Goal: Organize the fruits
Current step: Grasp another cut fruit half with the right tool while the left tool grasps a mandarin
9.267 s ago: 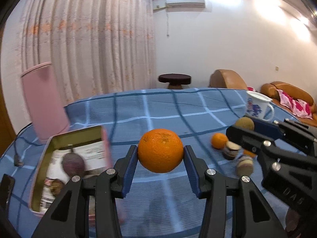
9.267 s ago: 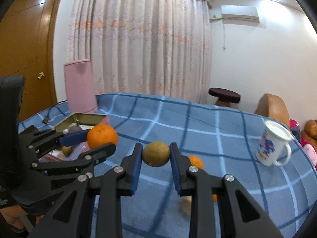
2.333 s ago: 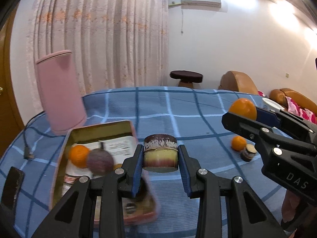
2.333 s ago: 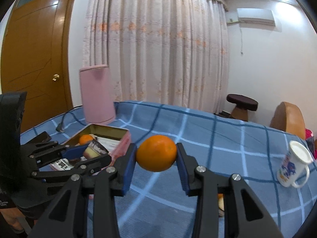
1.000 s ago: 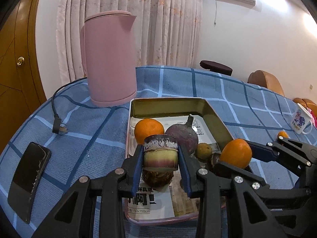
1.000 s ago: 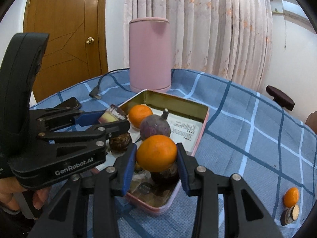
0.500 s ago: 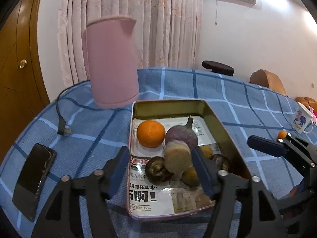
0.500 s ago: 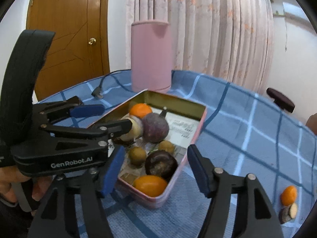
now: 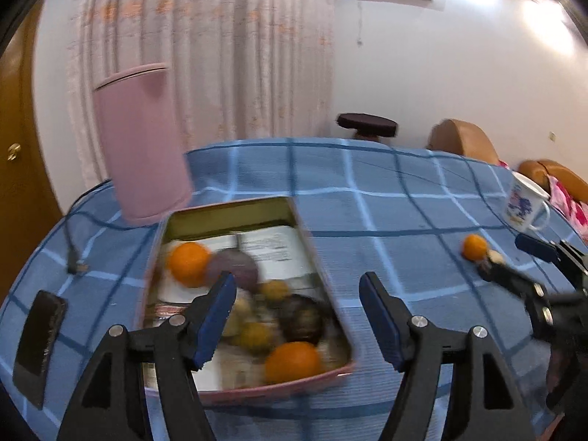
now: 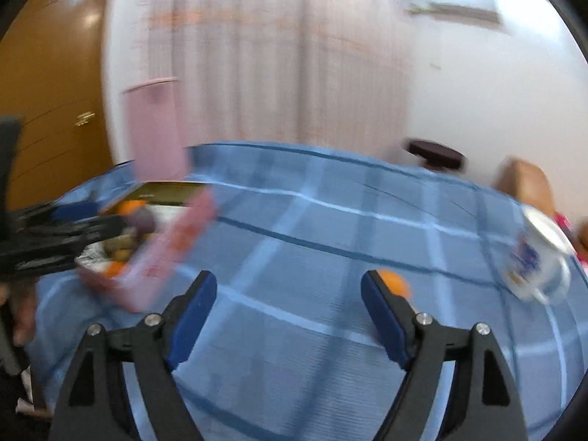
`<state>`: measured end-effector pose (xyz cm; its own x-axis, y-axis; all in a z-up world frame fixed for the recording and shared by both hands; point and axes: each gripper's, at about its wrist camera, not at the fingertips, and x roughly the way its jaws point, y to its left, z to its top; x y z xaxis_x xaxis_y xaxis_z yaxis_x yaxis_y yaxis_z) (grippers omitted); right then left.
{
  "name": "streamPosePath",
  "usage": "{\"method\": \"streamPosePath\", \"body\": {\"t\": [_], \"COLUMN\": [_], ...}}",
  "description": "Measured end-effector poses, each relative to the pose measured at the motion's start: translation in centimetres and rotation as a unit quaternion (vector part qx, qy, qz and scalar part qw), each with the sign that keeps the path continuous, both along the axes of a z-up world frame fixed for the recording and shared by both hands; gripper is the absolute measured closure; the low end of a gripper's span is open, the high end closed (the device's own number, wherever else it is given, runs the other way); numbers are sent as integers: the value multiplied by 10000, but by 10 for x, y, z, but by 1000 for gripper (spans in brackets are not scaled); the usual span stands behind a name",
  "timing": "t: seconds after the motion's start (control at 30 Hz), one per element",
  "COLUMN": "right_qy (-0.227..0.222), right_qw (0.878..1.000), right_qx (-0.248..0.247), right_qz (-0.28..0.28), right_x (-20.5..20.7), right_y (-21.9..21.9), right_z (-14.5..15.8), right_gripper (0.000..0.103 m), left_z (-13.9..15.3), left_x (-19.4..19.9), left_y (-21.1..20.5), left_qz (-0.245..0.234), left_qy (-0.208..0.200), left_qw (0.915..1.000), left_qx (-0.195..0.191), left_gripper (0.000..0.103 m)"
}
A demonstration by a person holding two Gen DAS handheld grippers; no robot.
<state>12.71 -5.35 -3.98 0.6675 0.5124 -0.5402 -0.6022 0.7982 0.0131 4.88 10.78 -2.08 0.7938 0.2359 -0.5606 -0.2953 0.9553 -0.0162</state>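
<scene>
- Left wrist view: the left gripper (image 9: 296, 316) hangs above the near end of the tin (image 9: 319, 272), its fingers spread wide and empty.
- The tin sits on the blue checked desk (image 9: 386, 198), in front of a pink kettle (image 9: 141, 147). In the tin lie two oranges, a purple fruit and several small brown ones, blurred.
- Far right of the tin, a small orange (image 9: 474, 247) and a cut piece (image 9: 494, 257) remain on the cloth, near a mug (image 9: 525, 202).
- Right wrist view: blurred. The right gripper (image 10: 288, 310) is spread wide and empty, aimed away from the tin (image 10: 176, 242), toward the small orange (image 10: 393, 283) just past its right finger.
- Judged step: between loads, heading for the leftovers.
- Next: line up on one leftover each and close.
</scene>
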Motion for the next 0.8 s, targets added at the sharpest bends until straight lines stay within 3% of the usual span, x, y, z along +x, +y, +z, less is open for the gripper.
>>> {"method": "streamPosePath", "body": {"t": [0.23,0.33,0.4,0.47,0.6,0.8], "right_qy": [665,946,1191,1330,1312,1043], "right_qw": [9969,9942,9912,9894,9903,9887], "right_qx": [-216,-374,-475,-444,-203,-126], "right_qz": [-363,-358,-340,-389,-409,-1068], "right_x": [45,57,63,66,65,74], "right_y": [-23,-17,-15,-19,-29,-59], "right_z": [-15,-25,-34,-39,-36,-30], "right_gripper": [23,40,44,65,65,65], "left_z": [-2,-2,-2,-1,-2,-11], "left_x": [29,42,48,55,69,100], "left_y": [-46,-57,-62,-68,-78,-110], "left_qz": [-518,-681,-754,-827,-931,-1285], "left_qy": [171,244,287,335,426,602], "left_qw": [9983,9972,9966,9958,9947,9899], "left_qx": [220,185,195,188,108,31], "left_gripper": [32,32,32,32,32,32]}}
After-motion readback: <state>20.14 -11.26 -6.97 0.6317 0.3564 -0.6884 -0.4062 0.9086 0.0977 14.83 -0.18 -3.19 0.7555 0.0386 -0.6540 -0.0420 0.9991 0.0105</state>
